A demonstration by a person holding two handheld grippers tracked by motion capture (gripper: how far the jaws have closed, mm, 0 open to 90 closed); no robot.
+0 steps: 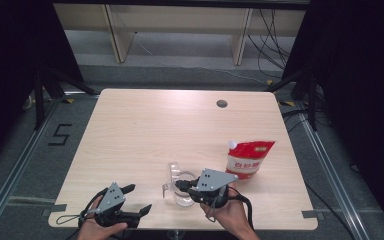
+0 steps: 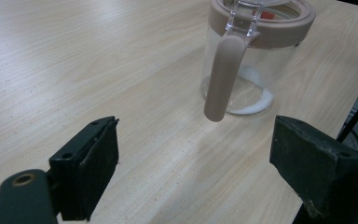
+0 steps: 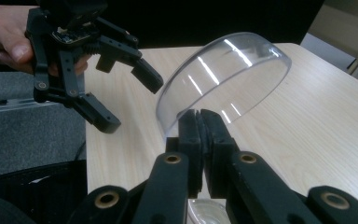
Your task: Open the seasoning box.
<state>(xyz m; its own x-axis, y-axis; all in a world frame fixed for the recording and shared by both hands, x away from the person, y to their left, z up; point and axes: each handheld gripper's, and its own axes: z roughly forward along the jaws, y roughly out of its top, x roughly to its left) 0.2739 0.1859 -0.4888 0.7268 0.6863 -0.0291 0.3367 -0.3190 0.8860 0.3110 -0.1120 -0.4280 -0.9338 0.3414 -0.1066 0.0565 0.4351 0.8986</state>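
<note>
Two tools are ours: the right tool (image 3: 199, 140) is clenched on the clear lid (image 3: 223, 77) of the glass jar (image 2: 256, 56), swung up open, while the left tool (image 2: 193, 163) waits released just beside the jar's handle (image 2: 221, 79). We judge opening done; the red pouch (image 1: 247, 157) standing nearby on the tabletop (image 1: 155, 130) looks unpoured, though a little white powder lies in the jar.

Beyond our left gripper's (image 2: 193, 172) spread jaws, the jar's (image 2: 256, 60) top and far side run off the picture's upper edge. Between our right gripper's (image 3: 200, 122) closed jaws, the clear lid's (image 3: 223, 77) pinched rim is hidden. The pouch's (image 1: 248, 159) print is too small to read.
</note>
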